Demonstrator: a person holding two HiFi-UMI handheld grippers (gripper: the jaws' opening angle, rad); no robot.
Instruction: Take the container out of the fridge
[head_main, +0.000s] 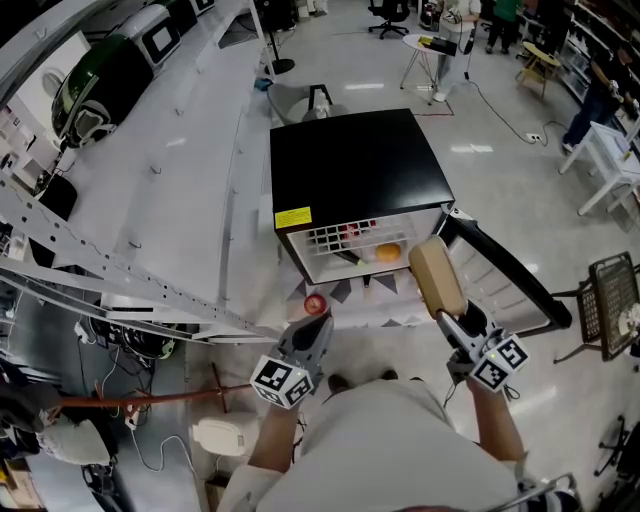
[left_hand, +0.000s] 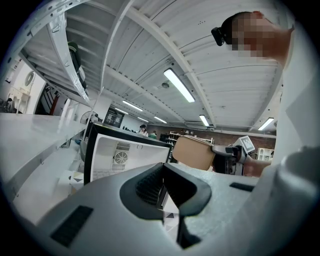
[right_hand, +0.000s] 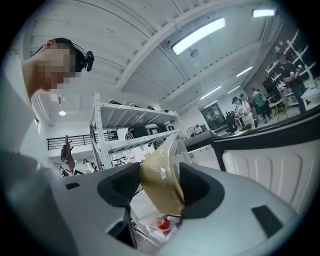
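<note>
In the right tool (right_hand: 159, 186): one tan container (head_main: 436, 275), gripped, outside the fridge (head_main: 350, 165).
Left tool (left_hand: 162, 186): closed, empty.
Fridge shelf (head_main: 322, 240): one orange item (head_main: 388, 253), one red item (head_main: 349, 232).

free lane to the fridge (head_main: 350, 170) between its door (head_main: 510, 272) and the metal rack (head_main: 130, 275)

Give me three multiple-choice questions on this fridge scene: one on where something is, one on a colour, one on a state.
1. Where is the tan container? A on the floor; B in the right claw; C on a table.
2. What colour is the fridge on top? A white; B black; C red.
3. The fridge door is: A open; B shut; C missing.
Answers: B, the claw's pads clamp it; B, the top is plainly black; A, it stands swung wide aside.
</note>
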